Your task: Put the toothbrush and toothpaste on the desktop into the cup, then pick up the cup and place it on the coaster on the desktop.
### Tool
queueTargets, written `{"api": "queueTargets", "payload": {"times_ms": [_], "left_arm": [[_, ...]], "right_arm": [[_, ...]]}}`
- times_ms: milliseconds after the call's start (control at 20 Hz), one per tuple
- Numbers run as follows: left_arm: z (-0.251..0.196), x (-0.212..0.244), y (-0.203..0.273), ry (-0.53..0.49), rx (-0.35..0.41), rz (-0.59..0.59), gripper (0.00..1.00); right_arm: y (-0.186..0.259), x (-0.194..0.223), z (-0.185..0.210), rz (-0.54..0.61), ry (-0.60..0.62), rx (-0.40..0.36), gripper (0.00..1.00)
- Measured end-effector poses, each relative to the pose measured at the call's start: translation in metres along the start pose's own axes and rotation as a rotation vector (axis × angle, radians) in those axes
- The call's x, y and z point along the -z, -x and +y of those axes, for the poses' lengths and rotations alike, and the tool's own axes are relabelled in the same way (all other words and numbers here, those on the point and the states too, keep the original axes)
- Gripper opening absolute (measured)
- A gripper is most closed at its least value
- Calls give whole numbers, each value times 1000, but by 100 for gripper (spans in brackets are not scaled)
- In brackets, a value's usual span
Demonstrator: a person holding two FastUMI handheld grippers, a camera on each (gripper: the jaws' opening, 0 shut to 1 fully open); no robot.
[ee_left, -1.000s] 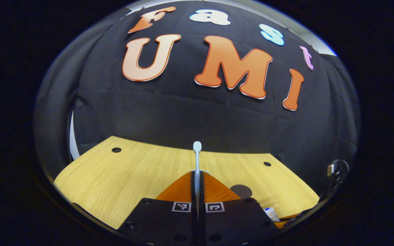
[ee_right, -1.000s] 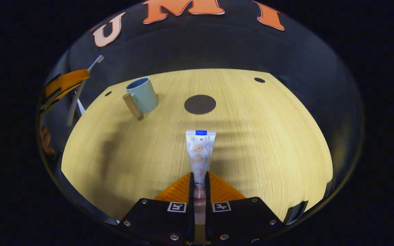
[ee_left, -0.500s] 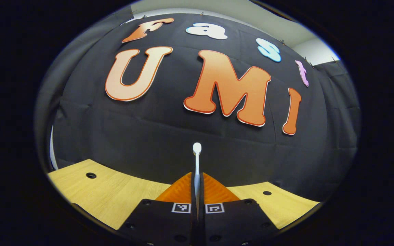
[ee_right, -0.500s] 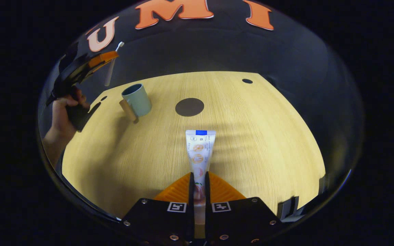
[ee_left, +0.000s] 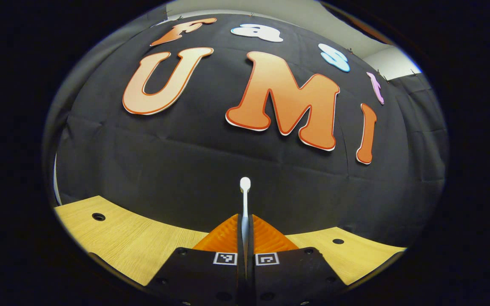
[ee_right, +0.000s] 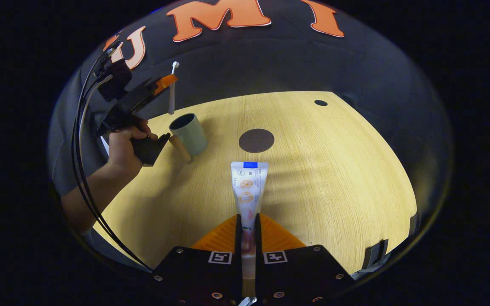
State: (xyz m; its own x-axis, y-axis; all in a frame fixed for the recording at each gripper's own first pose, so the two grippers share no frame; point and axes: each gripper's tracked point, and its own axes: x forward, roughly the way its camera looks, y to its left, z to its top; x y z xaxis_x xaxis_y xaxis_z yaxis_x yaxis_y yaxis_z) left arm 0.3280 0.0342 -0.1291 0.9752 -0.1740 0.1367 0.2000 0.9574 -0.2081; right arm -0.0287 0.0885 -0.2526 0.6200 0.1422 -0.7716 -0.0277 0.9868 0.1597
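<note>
Left hand-held gripper (ee_left: 245, 221) clamped on toothbrush (ee_left: 245, 199), held above cup (ee_right: 189, 133), bristle end up. Right hand-held gripper (ee_right: 247, 221) clamped on toothpaste (ee_right: 248, 187), raised over worktop (ee_right: 334, 170), nearer than cup. Coaster (ee_right: 256, 140) flat, just right of cup.

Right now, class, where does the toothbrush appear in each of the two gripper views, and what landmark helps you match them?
Left gripper view: the toothbrush stands bottom centre, clamped between the left gripper fingers, head up against the wall.
Right gripper view: the toothbrush is upper left, upright just above the cup, held by the far gripper.
Shared landmark: the wooden desktop with its small dark holes.
</note>
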Motion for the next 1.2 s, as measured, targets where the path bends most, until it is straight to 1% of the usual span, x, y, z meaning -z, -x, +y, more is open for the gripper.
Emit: {"api": "queueTargets", "payload": {"times_ms": [200, 300, 350, 400, 450, 500, 550, 650, 700, 800, 950, 1100, 1200], "left_arm": [[5, 11, 0, 6, -7, 23, 4], [8, 11, 1, -5, -18, 30, 7], [8, 11, 3, -1, -10, 29, 8], [9, 9, 10, -7, -14, 37, 24], [10, 9, 10, -14, -22, 36, 37], [11, 5, 17, -20, -24, 34, 59], [10, 3, 21, -26, -21, 39, 69], [14, -2, 31, -41, -43, 38, 91], [16, -8, 35, -43, -54, 27, 98], [21, -16, 48, -49, -76, 20, 97], [31, -25, 73, -60, -110, 45, 98], [47, -40, 112, -61, -161, 72, 98], [59, -46, 141, -53, -197, 95, 97]], "right_arm": [[-6, -7, -11, -5, -2, 25, 13], [-7, -9, -14, -13, -5, 31, 13], [-8, -10, -14, -15, -1, 31, 13], [-7, -8, -14, -16, 4, 30, 13], [-7, -7, -13, -17, 6, 28, 13], [-6, -6, -11, -21, 7, 24, 13], [-5, -7, -9, -27, 10, 20, 13], [-2, -10, -4, -41, 16, 8, 13], [0, -12, -3, -50, 20, 2, 13], [5, -21, 3, -82, 40, -10, 13], [7, -49, 18, -157, 71, -45, 12], [3, -102, 53, -284, 104, -115, 12], [-1, -146, 94, -383, 144, -167, 12]]}}
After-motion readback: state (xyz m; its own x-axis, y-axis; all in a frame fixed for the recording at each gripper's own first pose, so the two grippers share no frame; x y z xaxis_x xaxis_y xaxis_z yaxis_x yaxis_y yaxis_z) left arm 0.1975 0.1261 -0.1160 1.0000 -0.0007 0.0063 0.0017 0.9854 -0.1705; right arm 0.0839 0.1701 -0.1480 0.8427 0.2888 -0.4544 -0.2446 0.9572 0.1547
